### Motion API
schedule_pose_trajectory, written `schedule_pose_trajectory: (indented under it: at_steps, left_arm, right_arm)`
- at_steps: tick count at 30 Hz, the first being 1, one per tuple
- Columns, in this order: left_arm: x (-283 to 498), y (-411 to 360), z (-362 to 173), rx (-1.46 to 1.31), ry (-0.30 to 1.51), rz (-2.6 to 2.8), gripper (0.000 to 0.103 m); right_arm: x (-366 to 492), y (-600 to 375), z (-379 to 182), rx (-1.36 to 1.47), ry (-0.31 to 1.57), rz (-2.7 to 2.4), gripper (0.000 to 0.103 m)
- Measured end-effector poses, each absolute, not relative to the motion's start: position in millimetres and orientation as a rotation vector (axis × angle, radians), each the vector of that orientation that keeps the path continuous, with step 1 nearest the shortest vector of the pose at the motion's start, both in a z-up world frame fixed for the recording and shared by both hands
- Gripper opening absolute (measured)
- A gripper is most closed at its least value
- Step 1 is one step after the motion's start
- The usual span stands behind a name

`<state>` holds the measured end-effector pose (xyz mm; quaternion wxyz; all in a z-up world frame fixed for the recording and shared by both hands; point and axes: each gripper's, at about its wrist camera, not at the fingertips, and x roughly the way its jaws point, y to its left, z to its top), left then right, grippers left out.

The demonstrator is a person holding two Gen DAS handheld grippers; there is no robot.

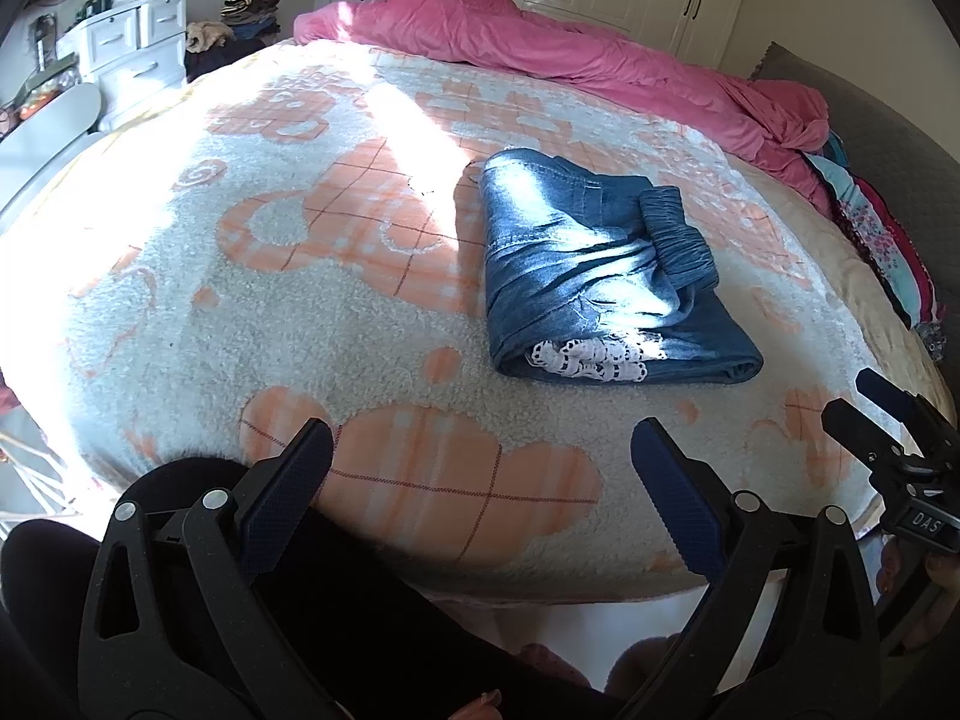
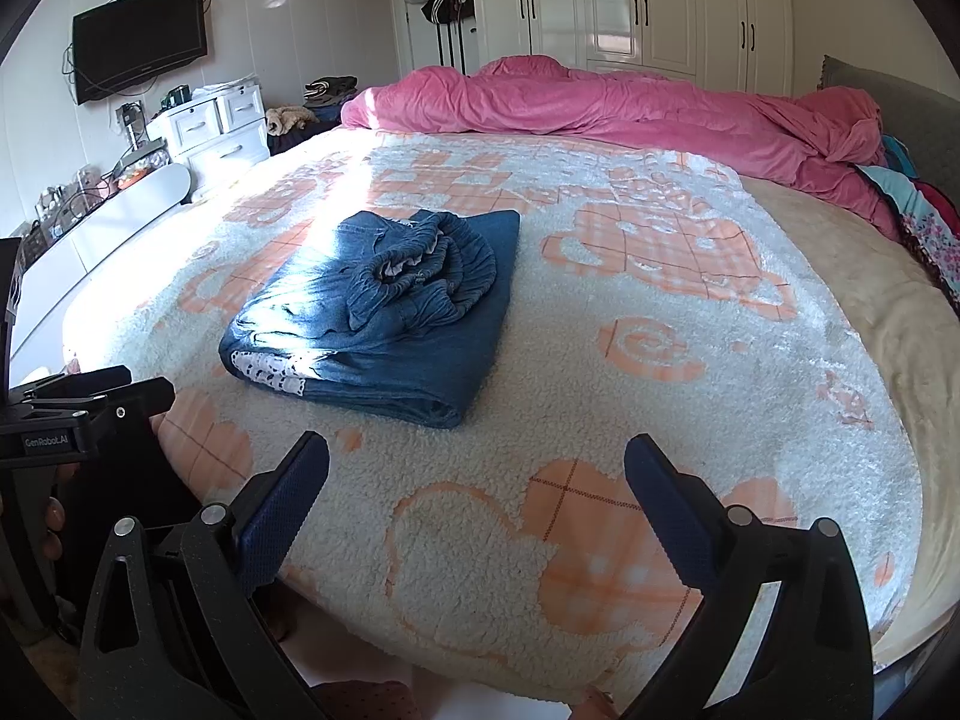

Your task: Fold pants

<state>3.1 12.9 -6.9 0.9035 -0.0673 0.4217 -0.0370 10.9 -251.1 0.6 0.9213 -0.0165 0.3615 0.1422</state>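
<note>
A pair of blue denim pants (image 1: 594, 267) lies folded into a compact bundle on the bed, with white lace trim showing at the near edge and the elastic waistband on top. It also shows in the right wrist view (image 2: 390, 315). My left gripper (image 1: 480, 444) is open and empty, held back over the bed's near edge, apart from the pants. My right gripper (image 2: 477, 456) is open and empty, also near the front edge. The right gripper shows at the right edge of the left wrist view (image 1: 870, 414).
A white and orange fleece blanket (image 2: 660, 360) covers the bed. A pink duvet (image 2: 630, 102) is bunched along the far side. Colourful bedding (image 2: 924, 204) lies at the right. White drawers (image 2: 216, 126) and a wall TV (image 2: 141, 33) stand to the left.
</note>
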Motion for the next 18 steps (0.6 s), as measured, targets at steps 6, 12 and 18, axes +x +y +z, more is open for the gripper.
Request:
schedule_pose_trajectory:
  at_steps: [6,12,18]
  left_arm:
    - [1.9,12.8,-7.1,-0.137,0.869,-0.070,0.093]
    - [1.9,12.8,-5.9,-0.134,0.868,-0.061,0.093]
    - [1.9,12.8,-4.8,-0.134,0.868,-0.054,0.093]
  right_arm:
    - [11.0,-251.0,0.4,-0.033,0.745,0.291,0.099]
    - [10.5,-251.0,0.3,-0.033,0.744,0.292,0.099]
    - [11.0,-250.9,-0.9,-0.035,0.746,0.286,0.099]
